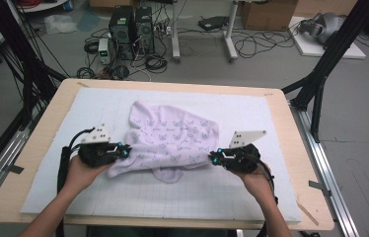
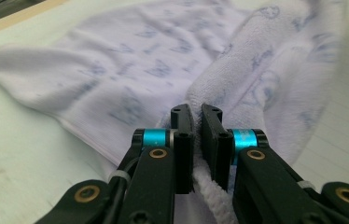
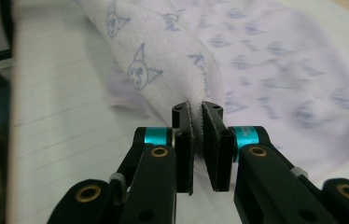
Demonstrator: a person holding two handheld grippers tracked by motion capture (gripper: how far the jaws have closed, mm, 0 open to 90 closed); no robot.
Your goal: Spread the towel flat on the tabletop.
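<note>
A white towel (image 1: 172, 136) printed with small blue figures lies rumpled on the white gridded mat (image 1: 251, 108). My left gripper (image 1: 127, 150) is shut on the towel's near left edge; in the left gripper view its jaws (image 2: 197, 119) pinch a fold of the towel (image 2: 130, 70). My right gripper (image 1: 213, 158) is shut on the towel's near right edge, and in the right gripper view the cloth (image 3: 163, 65) is squeezed between its pads (image 3: 197, 121). The gripped edges are lifted slightly off the mat, and a loose flap sags between the two grippers.
The mat covers a wooden table (image 1: 49, 113) with bare margins on all sides. Beyond the far edge are computer towers (image 1: 130, 27), cables and a cardboard box (image 1: 269, 12) on the floor. Black frame legs (image 1: 320, 74) stand at both sides.
</note>
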